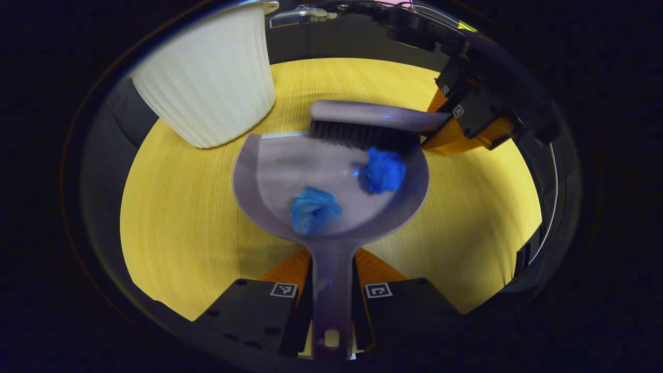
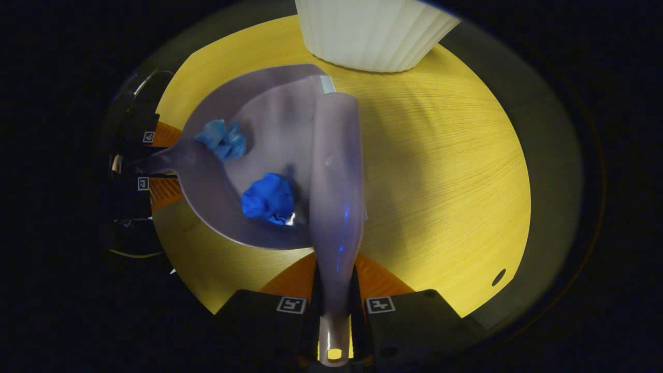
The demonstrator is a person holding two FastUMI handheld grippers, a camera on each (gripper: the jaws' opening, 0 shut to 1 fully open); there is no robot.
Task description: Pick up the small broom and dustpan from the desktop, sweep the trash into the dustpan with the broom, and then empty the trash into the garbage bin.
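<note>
A grey-purple dustpan (image 1: 290, 171) lies flat on the yellow wooden desktop (image 1: 176, 207), and my left gripper (image 1: 331, 274) is shut on its handle. Two crumpled blue paper balls sit inside the pan: one (image 1: 313, 209) near the handle, the other (image 1: 384, 169) at the right by the bristles. The small broom (image 1: 362, 116) has dark bristles at the pan's front lip. My right gripper (image 2: 334, 277) is shut on the broom handle (image 2: 336, 186), and it shows at the upper right of the left gripper view (image 1: 466, 116). In the right gripper view the dustpan (image 2: 269, 124) holds both balls (image 2: 268, 199) (image 2: 221, 139).
A white ribbed garbage bin (image 1: 210, 77) stands on the desktop just beyond the pan's front left corner; in the right gripper view the bin (image 2: 373, 31) is straight ahead. The round desktop's edge (image 2: 518, 207) curves to the right, with a small dark hole (image 2: 499, 277) near it.
</note>
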